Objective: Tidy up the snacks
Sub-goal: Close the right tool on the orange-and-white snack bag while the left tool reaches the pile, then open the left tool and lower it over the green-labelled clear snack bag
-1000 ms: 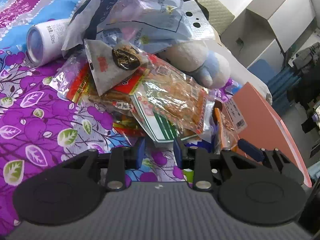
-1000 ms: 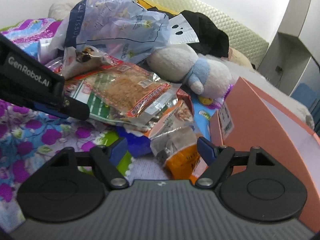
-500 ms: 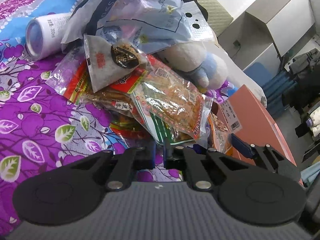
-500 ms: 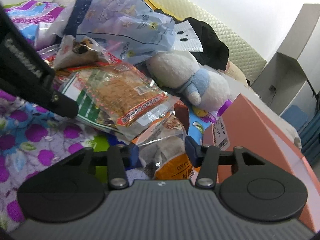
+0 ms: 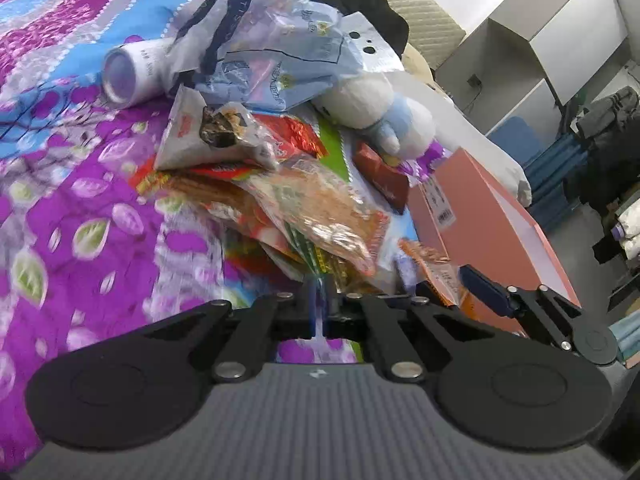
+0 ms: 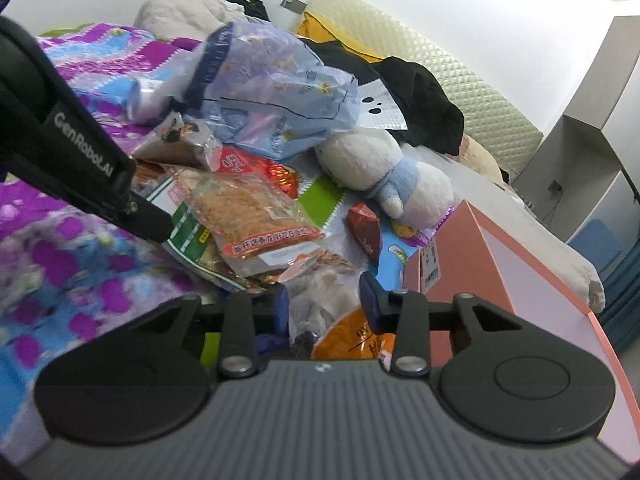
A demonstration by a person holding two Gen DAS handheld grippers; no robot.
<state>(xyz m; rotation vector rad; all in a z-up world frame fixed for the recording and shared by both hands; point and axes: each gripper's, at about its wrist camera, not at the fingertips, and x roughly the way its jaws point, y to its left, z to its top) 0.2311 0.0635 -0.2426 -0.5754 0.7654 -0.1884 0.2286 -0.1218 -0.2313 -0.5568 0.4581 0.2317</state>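
Purple leaf-print bedspread lies left of the snack pile, bare and open there. On that side the left gripper has its jaws pressed together on the thin edge of a clear-wrapped snack packet at the pile's near edge. Right of it, the right gripper is closing around an orange-and-clear snack bag, both pads against its sides. Just right of the pile stands a pink box, its inside hidden; a plush toy rests behind.
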